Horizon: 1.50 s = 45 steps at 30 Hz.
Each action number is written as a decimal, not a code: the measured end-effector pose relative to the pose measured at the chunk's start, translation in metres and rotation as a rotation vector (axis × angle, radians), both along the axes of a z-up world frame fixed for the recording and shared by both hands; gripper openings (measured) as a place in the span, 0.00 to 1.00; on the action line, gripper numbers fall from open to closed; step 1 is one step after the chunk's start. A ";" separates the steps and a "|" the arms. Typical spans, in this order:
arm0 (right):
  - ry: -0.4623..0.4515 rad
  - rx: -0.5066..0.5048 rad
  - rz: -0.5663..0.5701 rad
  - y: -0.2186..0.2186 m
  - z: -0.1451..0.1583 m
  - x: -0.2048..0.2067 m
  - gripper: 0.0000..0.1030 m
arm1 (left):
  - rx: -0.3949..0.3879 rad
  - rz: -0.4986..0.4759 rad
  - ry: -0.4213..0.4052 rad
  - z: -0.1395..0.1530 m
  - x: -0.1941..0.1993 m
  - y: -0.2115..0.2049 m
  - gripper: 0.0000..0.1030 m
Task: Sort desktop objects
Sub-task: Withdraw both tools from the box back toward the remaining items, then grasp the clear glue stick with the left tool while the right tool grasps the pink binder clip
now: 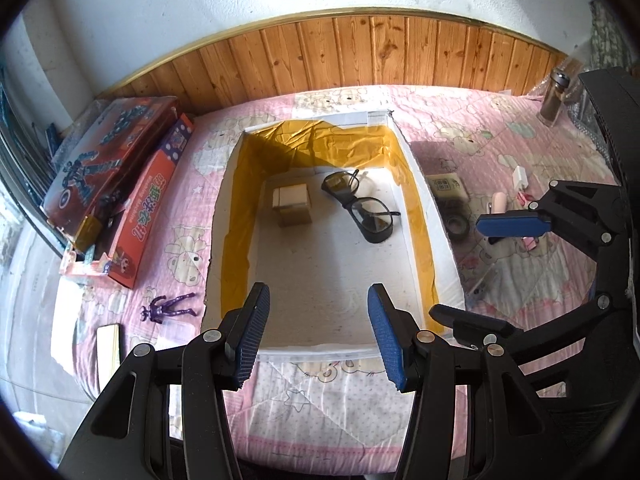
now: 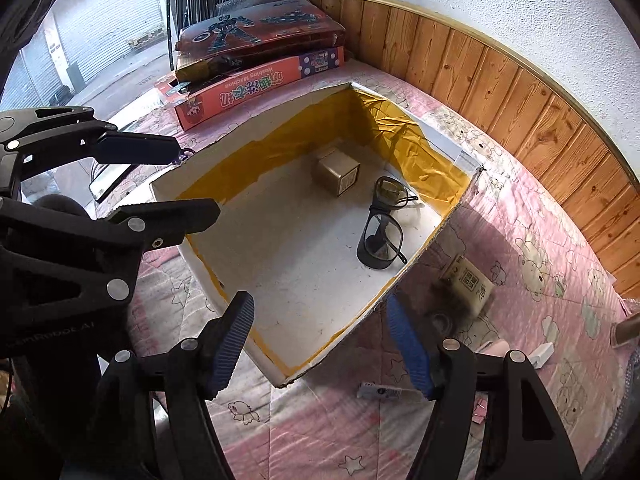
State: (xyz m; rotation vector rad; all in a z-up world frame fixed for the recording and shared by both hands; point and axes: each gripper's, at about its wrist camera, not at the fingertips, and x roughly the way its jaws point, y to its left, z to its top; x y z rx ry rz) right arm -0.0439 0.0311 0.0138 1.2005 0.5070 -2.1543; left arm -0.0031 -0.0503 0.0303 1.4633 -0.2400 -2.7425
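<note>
Both tongs wide, empty: left tongs (image 1: 318, 336), right tongs (image 2: 322, 346). Obj beside tray (image 2: 424, 246) blurred, unidentifiable.

The left gripper (image 1: 318, 334) stood with its two blue-padded fingers (image 1: 252, 336) spread wide apart and nothing between them, black linkage arms running back toward its camera. The right gripper (image 2: 320, 344) was likewise wide open and empty, its fingers (image 2: 408, 346) angled outward from each other. In the left wrist view the right gripper (image 1: 476, 268) appeared off to the right and slightly ahead, turned inward; in the right wrist view the left gripper (image 2: 176, 178) lay to the left, its fingers pointing across.
</note>
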 end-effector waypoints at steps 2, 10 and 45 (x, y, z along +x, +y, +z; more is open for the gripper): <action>0.009 -0.021 -0.006 0.008 -0.002 0.007 0.70 | -0.008 -0.019 0.011 -0.002 0.010 0.008 0.52; 0.066 -0.099 -0.023 0.041 -0.007 0.031 0.70 | 0.036 -0.070 0.067 -0.003 0.037 0.042 0.52; -0.206 -0.277 -0.760 0.259 -0.152 -0.061 0.49 | 0.152 -0.211 -0.217 -0.186 -0.067 0.171 0.49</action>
